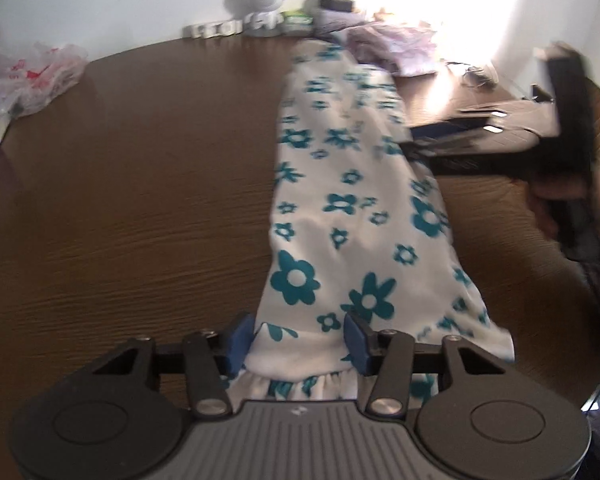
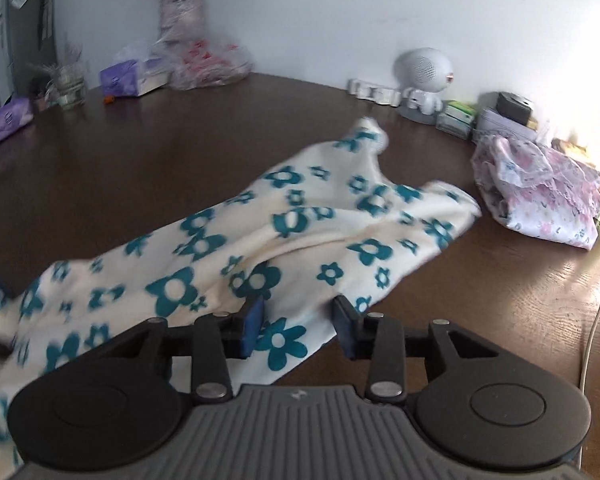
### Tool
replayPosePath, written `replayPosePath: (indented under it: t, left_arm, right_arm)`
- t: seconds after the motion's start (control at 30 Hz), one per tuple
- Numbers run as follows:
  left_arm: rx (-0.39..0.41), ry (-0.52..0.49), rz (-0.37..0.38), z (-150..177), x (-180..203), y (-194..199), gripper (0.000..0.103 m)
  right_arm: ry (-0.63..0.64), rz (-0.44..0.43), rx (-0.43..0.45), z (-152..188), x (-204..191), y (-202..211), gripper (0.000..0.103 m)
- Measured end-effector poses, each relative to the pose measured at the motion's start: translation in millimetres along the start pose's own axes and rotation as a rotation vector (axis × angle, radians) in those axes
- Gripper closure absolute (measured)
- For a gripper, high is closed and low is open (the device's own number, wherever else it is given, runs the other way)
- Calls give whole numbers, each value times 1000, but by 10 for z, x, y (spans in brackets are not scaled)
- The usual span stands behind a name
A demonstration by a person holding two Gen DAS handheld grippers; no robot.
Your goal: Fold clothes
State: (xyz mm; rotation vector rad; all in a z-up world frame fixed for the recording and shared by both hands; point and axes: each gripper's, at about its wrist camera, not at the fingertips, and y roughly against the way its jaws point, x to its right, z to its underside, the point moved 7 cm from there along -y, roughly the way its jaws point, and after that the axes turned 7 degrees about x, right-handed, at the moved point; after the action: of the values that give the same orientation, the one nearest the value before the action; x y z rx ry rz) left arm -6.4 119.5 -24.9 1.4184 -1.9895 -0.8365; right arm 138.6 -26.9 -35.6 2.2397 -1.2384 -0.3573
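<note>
A white garment with teal flowers (image 1: 352,200) lies stretched lengthwise on the dark wooden table (image 1: 140,180). My left gripper (image 1: 298,342) is open, its blue pads either side of the garment's near gathered hem. My right gripper (image 2: 298,328) is open with the garment's (image 2: 260,240) side edge lying between its pads. The right gripper also shows in the left wrist view (image 1: 420,148), blurred, at the garment's right edge.
A pink floral garment (image 2: 540,196) lies bunched at the back right. A white round speaker figure (image 2: 420,80), small boxes, tissue packs (image 2: 128,78), plastic bags (image 1: 32,76) and a flower vase line the wall. A white cable (image 2: 596,320) runs along the right.
</note>
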Motion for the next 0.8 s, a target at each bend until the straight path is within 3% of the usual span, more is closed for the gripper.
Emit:
replayPosePath:
  t: [0.13, 0.23, 0.3, 0.37, 0.5, 0.57, 0.7, 0.8]
  left_arm:
    - [44, -9, 61, 14, 416, -68, 65]
    - [64, -7, 120, -2, 691, -109, 65]
    - [83, -12, 162, 24, 756, -38, 64]
    - [115, -26, 202, 110, 758, 118, 57]
    - [213, 40, 231, 411, 693, 390, 47]
    - [255, 99, 212, 587, 689, 484, 46]
    - [359, 104, 97, 790, 827, 571, 43]
    - [397, 110, 136, 942, 946, 600, 37]
  right_arm:
    - [-29, 76, 9, -32, 290, -79, 65]
    - [-38, 122, 29, -11, 429, 93, 70]
    - [-64, 91, 78, -17, 452, 443, 70]
    - [-101, 35, 128, 44, 409, 880, 70]
    - [-88, -76, 185, 461, 110, 1640, 70]
    - [-104, -115, 196, 691, -7, 1803, 68]
    - [-141, -186, 215, 1132, -224, 2066, 68]
    - [-166, -221, 217, 1402, -346, 2213, 68]
